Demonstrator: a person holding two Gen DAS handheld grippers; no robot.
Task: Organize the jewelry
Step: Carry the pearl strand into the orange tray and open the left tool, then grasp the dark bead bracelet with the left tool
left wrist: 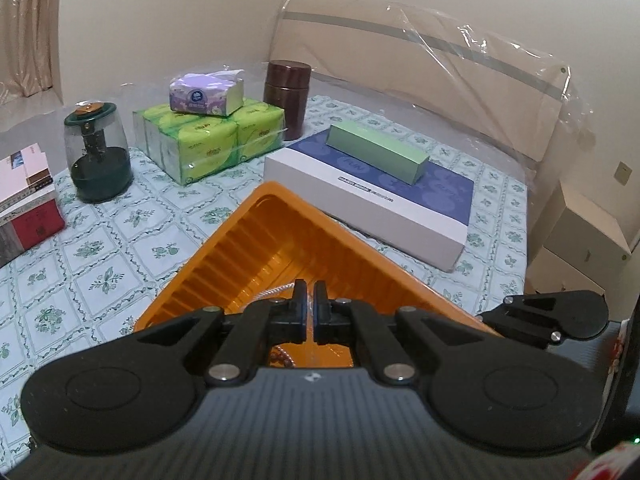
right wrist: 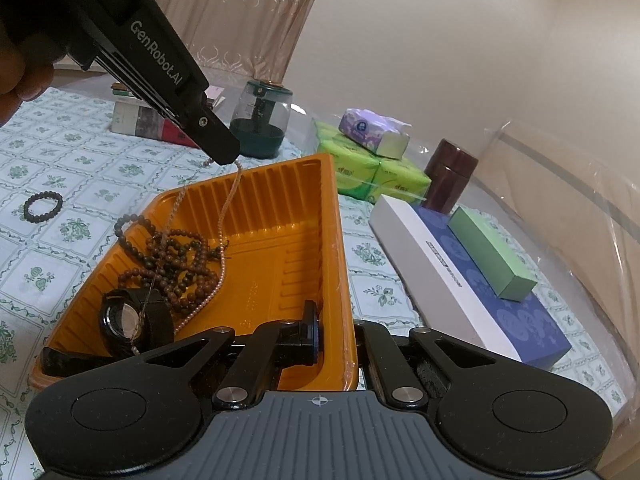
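tray [right wrist: 256, 184] far half open, boxes [right wrist: 460, 280] right

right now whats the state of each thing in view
left fingers: shut on pearl necklace, which hangs into tray
right fingers: shut on tray wall
wood beads: piled in tray
watch: in tray
black bracelet: on the cloth, outside tray
brown jar: lid on

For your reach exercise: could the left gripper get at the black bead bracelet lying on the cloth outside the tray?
Probably not yet: the left gripper is shut on the pearl necklace over the orange tray. The black bead bracelet itself lies unobstructed.
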